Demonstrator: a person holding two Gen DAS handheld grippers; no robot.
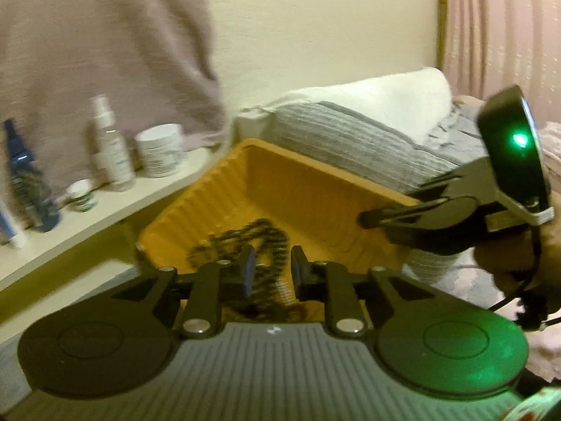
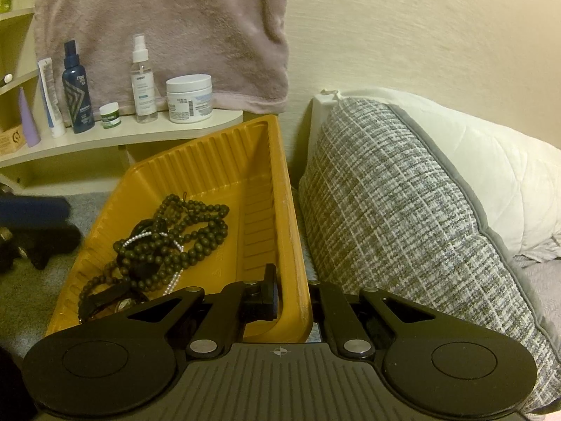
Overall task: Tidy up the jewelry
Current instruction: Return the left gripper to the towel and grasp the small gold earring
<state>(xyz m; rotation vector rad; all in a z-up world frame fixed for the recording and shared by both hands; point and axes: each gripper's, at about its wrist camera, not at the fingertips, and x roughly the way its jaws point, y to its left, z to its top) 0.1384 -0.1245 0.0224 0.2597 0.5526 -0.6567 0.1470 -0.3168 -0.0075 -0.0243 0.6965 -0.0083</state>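
Observation:
A yellow plastic tray (image 2: 217, 161) holds a tangle of dark bead necklaces (image 2: 189, 224), a thin pearl strand (image 2: 154, 236) and a dark watch (image 2: 115, 301). My right gripper (image 2: 292, 291) is shut on the tray's right wall, one finger inside and one outside. It also shows at the tray's right rim in the left wrist view (image 1: 371, 219). My left gripper (image 1: 270, 273) is open and empty, just above the beads (image 1: 245, 238) at the near end of the tray (image 1: 301, 189). The left wrist view is motion-blurred.
A cream shelf (image 2: 196, 128) behind the tray carries spray bottles (image 2: 142, 80), jars (image 2: 189, 98) and tubes. A pink towel (image 2: 168, 28) hangs above. A grey woven cushion (image 2: 396, 217) and a white pillow (image 2: 484, 161) lie right of the tray. Grey bedding lies below.

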